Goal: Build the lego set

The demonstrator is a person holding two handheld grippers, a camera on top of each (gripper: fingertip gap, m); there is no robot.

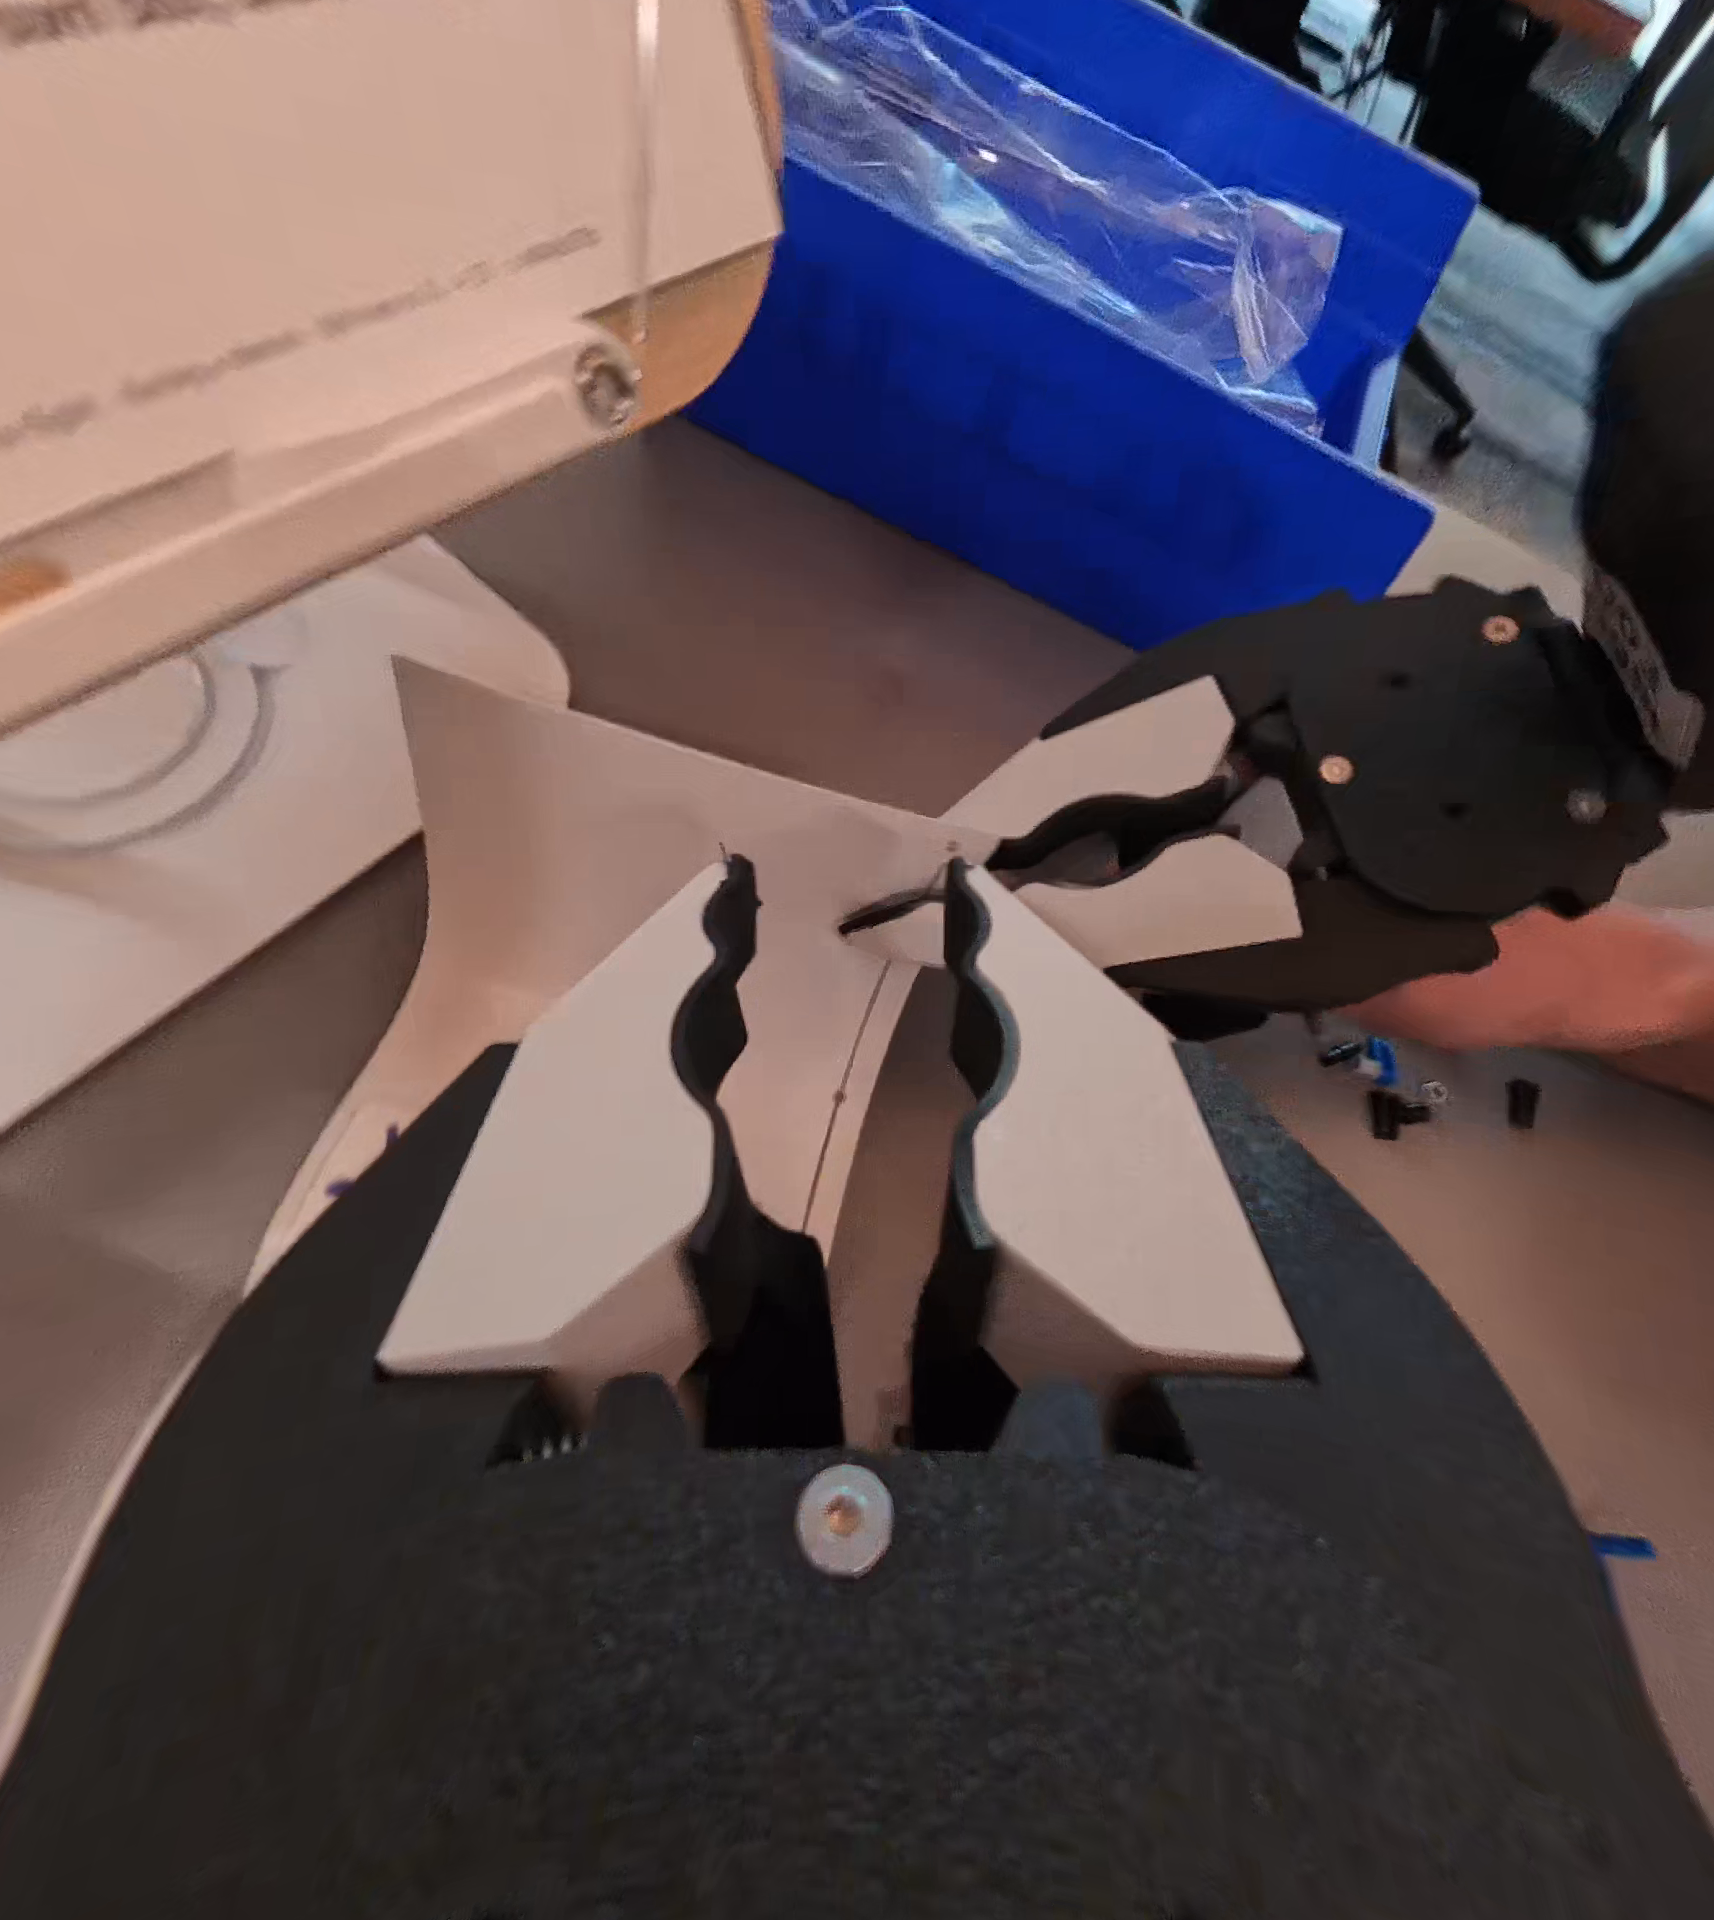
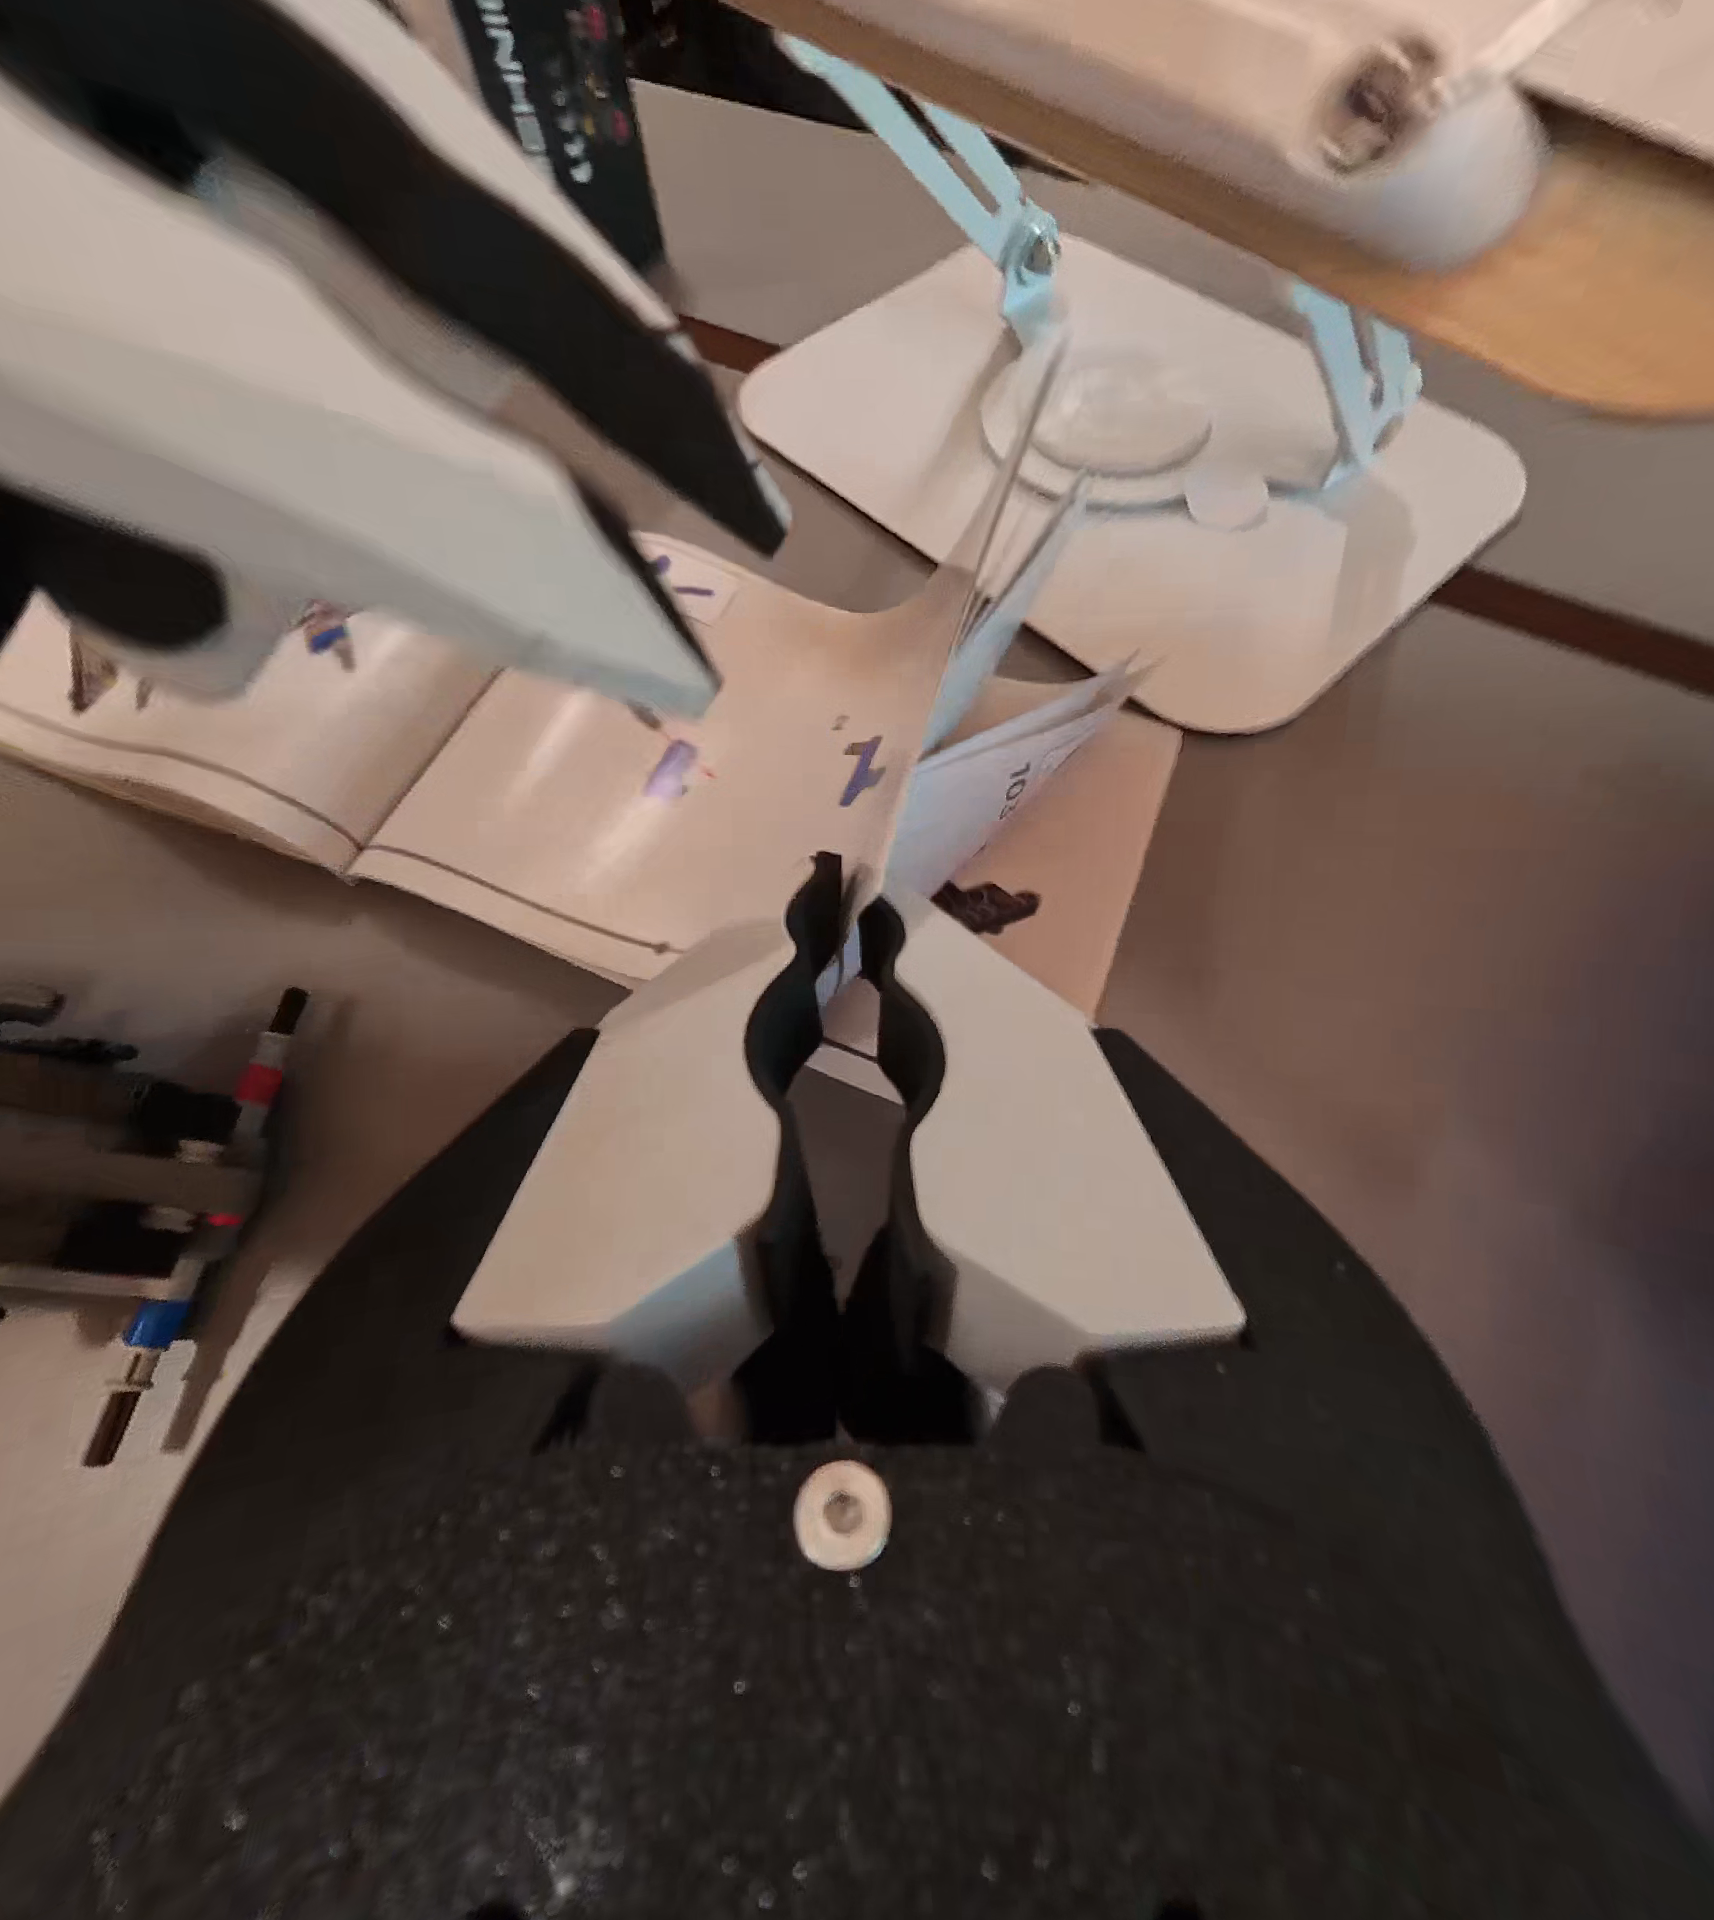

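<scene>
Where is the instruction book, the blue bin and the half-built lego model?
Instruction book [image 2: 562, 821], right wrist view, on its open flat page.
Blue bin [image 1: 1019, 416], left wrist view, on its front wall.
Half-built lego model [image 2: 94, 1174], right wrist view, on its grey middle part.

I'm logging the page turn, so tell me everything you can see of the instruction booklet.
The booklet is thin cream paper with small purple and dark step drawings, lying open on the table in front of the lamp base. One page is lifted nearly upright, slightly curled, and pinched at its edge by the right tongs. The left tongs are open and hover over the flat pages. More loose pages fan out behind the lifted one.
</scene>
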